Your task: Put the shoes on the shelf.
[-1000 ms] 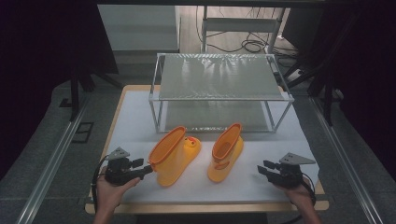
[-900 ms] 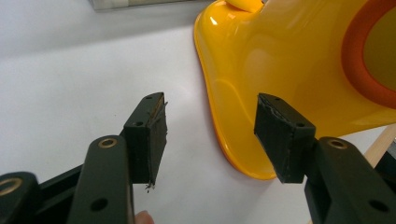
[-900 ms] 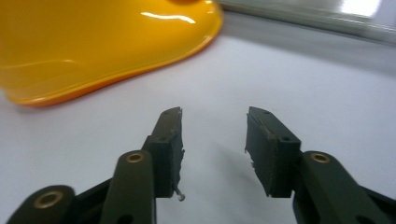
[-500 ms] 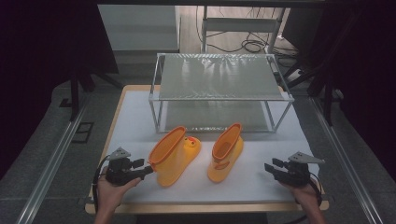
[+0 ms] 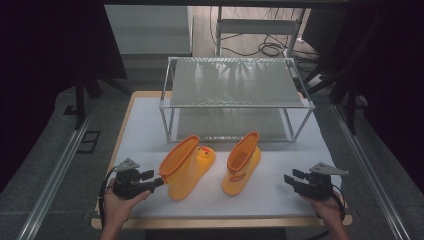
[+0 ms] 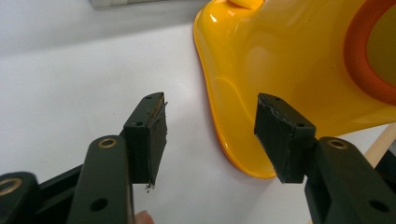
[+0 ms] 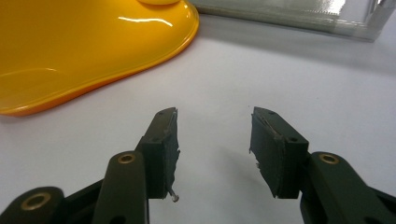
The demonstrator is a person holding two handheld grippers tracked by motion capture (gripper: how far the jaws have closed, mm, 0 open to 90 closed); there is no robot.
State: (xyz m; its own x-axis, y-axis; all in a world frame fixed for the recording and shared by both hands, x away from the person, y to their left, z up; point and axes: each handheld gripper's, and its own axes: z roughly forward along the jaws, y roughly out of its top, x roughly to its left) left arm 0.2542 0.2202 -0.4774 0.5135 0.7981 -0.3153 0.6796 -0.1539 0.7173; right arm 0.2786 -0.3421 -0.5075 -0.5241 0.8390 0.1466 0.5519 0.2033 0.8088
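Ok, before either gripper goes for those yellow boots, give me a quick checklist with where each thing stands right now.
1. Left gripper jaws open, nothing between the pads: ok.
2. Right gripper jaws open and empty, having just been opening: ok.
3. Left boot lying on its side, close ahead of the left gripper: ok.
4. Right boot apart from the right gripper: ok.
5. Wire shelf top free for the boots: ok.
6. Shelf's lower level free: cannot tell.
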